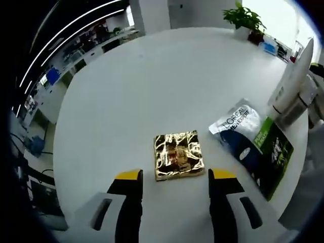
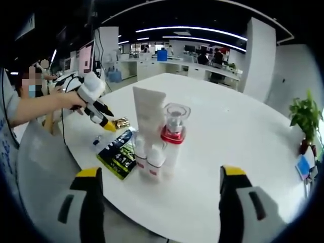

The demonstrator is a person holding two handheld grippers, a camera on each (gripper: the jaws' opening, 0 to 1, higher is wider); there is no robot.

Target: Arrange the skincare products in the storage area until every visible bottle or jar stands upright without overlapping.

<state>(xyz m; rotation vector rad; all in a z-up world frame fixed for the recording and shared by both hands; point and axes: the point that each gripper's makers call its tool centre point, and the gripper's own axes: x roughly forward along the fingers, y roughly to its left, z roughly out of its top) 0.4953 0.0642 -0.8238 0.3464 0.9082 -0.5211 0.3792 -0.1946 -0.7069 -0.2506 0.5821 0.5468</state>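
Left gripper [image 1: 174, 177]: yours gapes wide, straddling the flat gold foil packet [image 1: 178, 155], lined up to grab it.
Right gripper [image 2: 159, 174]: spread empty, facing the upright white tubes [image 2: 149, 126].

Silver sachet [image 1: 238, 127]: "L'OREAL MEN EXPERT". Green-black packet [image 2: 118, 148]: "4:1".

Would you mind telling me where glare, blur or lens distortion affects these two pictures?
Left gripper view: the gold foil packet throws mirror glare, and the white table bulges into a fisheye curve. Right gripper view: ceiling light strips bow into arcs, and the potted plant near the edge is soft.
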